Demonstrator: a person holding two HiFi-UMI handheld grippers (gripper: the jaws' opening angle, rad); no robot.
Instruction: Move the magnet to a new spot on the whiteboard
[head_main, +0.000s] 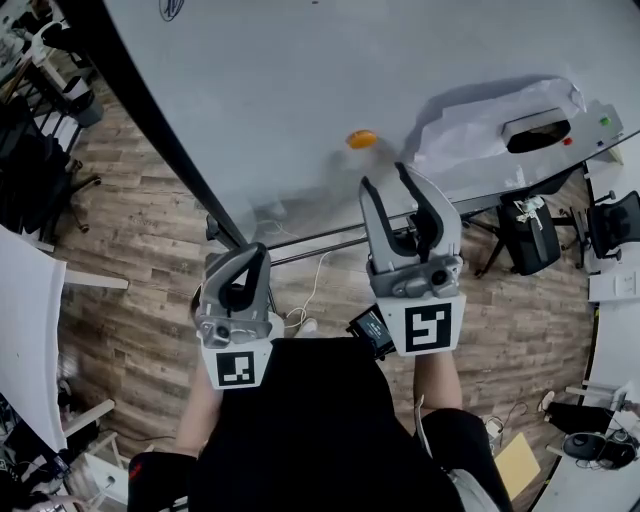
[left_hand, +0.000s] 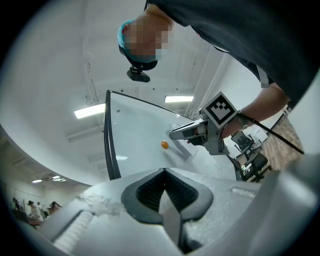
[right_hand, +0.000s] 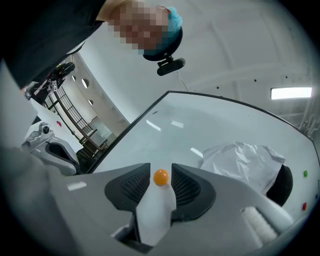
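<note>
"Right gripper view: how do the jaws stand?"

"The right gripper (right_hand: 160, 169) has its jaws wide apart and holds nothing. The magnet (right_hand: 161, 177), small, round and orange, shows in line with the gap, at its far end. Neither pad touches it."

"Where is the magnet in the head view?"

"It sits on the board (head_main: 300, 80), just ahead of the jaw tips and apart from them. It is nearer the left jaw than the right."

"What else lies on the board?"

"A crumpled white sheet (head_main: 480, 125) lies ahead of the right gripper and to its right. It is near the magnet but not touching it."

"State of the left gripper?"

"The left gripper (left_hand: 164, 171) has its jaws together with nothing between them. It is held to the left of the right gripper and further back from the board, close to the dark frame (head_main: 160, 130). In the left gripper view the magnet lies ahead of the jaws, well apart. The right gripper reaches in from the right."
</note>
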